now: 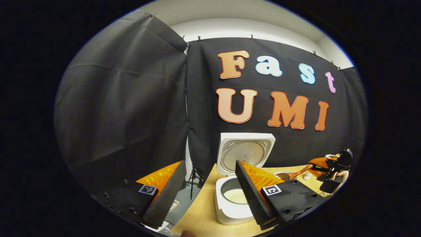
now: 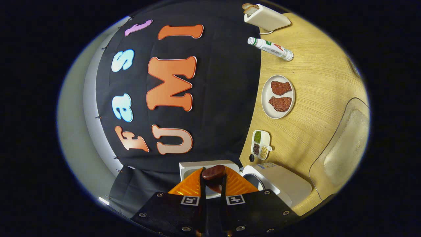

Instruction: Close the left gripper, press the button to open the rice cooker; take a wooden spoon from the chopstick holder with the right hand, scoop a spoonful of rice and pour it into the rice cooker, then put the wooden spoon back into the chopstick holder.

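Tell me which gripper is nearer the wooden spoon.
Right. The right gripper has its jaws shut on the wooden spoon, next to the rice cooker. The left gripper hangs open in front of the cooker, apart from the spoon.

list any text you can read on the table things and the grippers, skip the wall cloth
No text reads clearly.
bottle: printed label, too blurred to read.
rice cooker: small sticker, too small to read.
left gripper and right gripper, which grips the wooden spoon: square coded markers, no words.
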Tool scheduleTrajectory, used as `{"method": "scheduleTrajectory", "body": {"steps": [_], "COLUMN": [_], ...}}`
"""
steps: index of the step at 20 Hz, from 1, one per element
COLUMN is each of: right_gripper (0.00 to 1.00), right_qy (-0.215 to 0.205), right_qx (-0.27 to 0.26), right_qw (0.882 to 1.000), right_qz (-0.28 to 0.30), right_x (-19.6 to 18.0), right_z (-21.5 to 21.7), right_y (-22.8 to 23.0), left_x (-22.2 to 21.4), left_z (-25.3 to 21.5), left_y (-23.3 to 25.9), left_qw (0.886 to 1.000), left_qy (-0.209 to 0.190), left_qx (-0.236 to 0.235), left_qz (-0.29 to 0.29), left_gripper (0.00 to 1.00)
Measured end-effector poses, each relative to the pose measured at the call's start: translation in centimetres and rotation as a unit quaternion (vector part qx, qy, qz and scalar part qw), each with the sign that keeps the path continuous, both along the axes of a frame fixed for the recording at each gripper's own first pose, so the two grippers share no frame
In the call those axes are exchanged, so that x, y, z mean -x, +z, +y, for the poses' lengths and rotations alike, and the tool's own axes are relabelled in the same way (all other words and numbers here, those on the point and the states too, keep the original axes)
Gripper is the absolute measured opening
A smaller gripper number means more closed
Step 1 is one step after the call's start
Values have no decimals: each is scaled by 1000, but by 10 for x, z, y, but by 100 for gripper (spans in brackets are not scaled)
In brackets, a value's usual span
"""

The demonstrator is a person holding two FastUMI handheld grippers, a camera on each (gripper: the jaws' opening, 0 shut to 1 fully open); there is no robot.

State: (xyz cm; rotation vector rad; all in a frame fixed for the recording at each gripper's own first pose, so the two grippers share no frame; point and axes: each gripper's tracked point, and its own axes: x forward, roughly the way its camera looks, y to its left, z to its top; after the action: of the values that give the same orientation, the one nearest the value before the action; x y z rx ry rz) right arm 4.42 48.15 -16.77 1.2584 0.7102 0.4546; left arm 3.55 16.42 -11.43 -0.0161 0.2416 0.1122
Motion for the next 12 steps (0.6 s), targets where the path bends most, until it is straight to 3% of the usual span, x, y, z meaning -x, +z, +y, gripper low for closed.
{"method": "scheduleTrajectory", "body": {"steps": [5, 6, 7, 9, 10, 12], "right_gripper": [15, 10, 15, 10, 15, 15], "right_qy": [26, 30, 34, 44, 49, 58], "right_qx": [48, 62, 73, 88, 95, 110], "right_qw": [998, 997, 996, 993, 992, 989], "right_qz": [-30, -39, -46, -58, -63, -75], "right_x": [-10, -11, -12, -12, -11, -10], "right_z": [36, 41, 47, 56, 60, 68], "right_y": [4, 4, 5, 7, 9, 10], "left_x": [1, 2, 2, 2, 4, 4], "left_z": [6, 9, 11, 14, 17, 19], "left_y": [-3, -5, -5, -5, -5, -6], "left_qw": [1000, 1000, 1000, 1000, 1000, 1000], "left_qy": [3, 5, 7, 11, 13, 15], "left_qx": [0, 0, -1, -1, -1, 1], "left_qz": [4, 6, 7, 9, 9, 9], "left_gripper": [100, 100, 100, 100, 100, 100]}}
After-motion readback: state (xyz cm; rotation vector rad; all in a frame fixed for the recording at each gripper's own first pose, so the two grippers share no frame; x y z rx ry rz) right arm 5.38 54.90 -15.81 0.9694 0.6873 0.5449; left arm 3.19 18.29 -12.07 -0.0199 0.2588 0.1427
